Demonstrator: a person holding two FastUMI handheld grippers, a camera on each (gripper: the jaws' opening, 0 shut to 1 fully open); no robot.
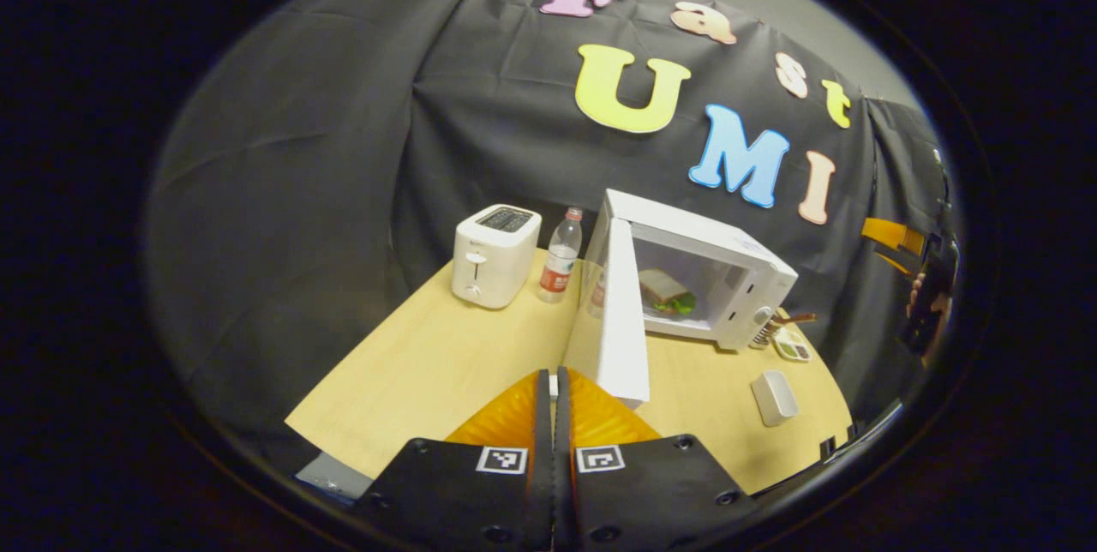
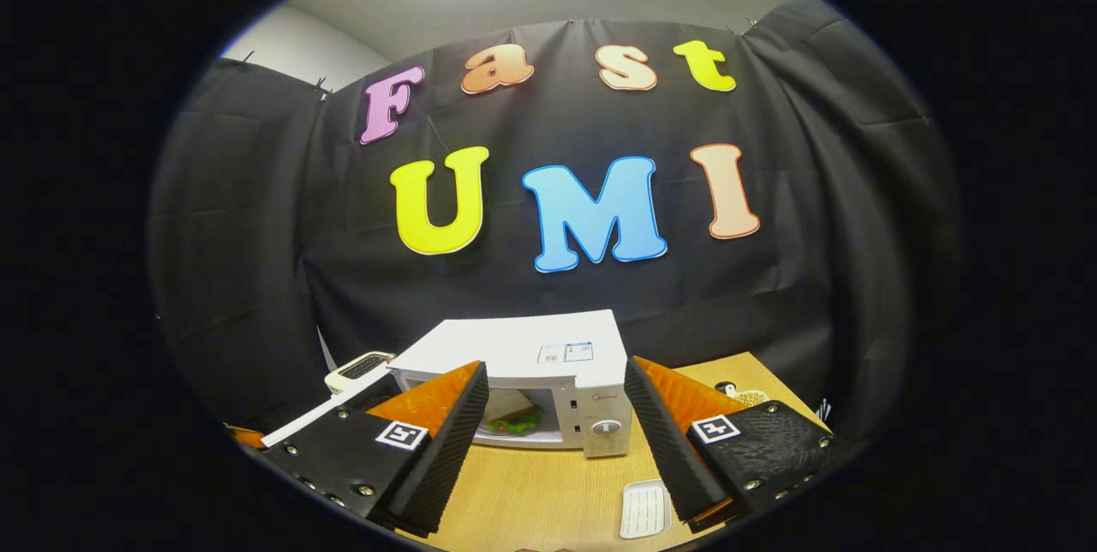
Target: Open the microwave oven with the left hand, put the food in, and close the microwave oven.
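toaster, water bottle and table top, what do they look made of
The white boxy toaster looks like smooth moulded plastic with a soft sheen, though painted metal is possible. The clear water bottle with a red label looks like thin transparent plastic, since the dark wall shows through it. The pale yellow table top looks like wood or a wood-look laminate, matte, with faint grain lines.

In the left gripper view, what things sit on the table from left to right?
Toaster → water bottle → open microwave door → sandwich inside the microwave → small white box.
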